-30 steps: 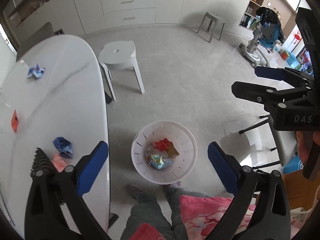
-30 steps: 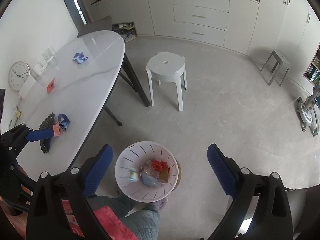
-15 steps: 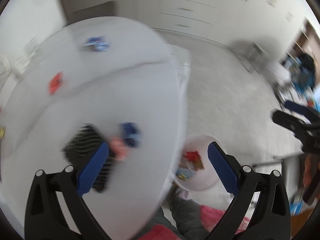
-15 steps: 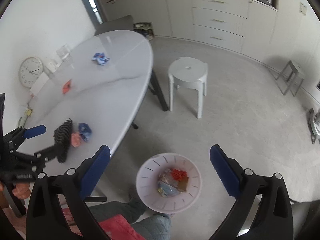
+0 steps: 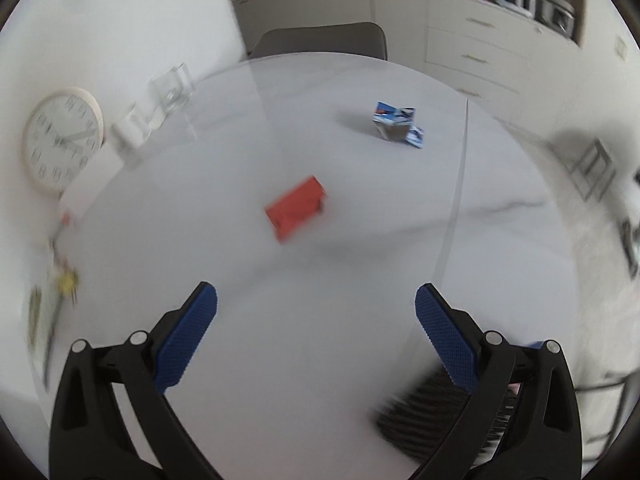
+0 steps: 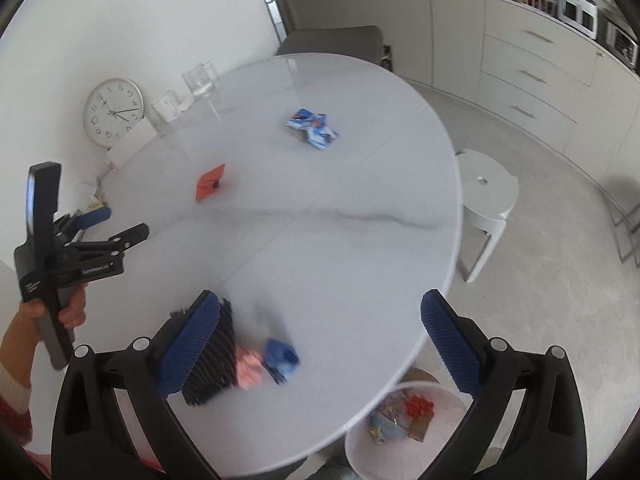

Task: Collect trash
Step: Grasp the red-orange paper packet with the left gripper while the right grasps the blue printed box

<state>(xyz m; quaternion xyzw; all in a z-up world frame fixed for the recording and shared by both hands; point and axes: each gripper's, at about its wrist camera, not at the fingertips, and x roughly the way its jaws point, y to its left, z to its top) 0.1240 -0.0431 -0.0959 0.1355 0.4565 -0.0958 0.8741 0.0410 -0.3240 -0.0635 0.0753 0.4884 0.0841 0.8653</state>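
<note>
Both tools gape wide and empty — left tool [image 5: 316, 320] over the tabletop [image 5: 360, 264] facing a red scrap [image 5: 296, 208], right tool [image 6: 320, 332] above a blue wad [image 6: 281, 358] — with the trash bin [image 6: 360, 446] below the tabletop's edge.

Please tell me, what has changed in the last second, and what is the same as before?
The left gripper swung from above the bin to over the table, now facing the red wrapper. The right gripper moved slightly tableward. Both remain open and empty; the table trash has not moved.
</note>
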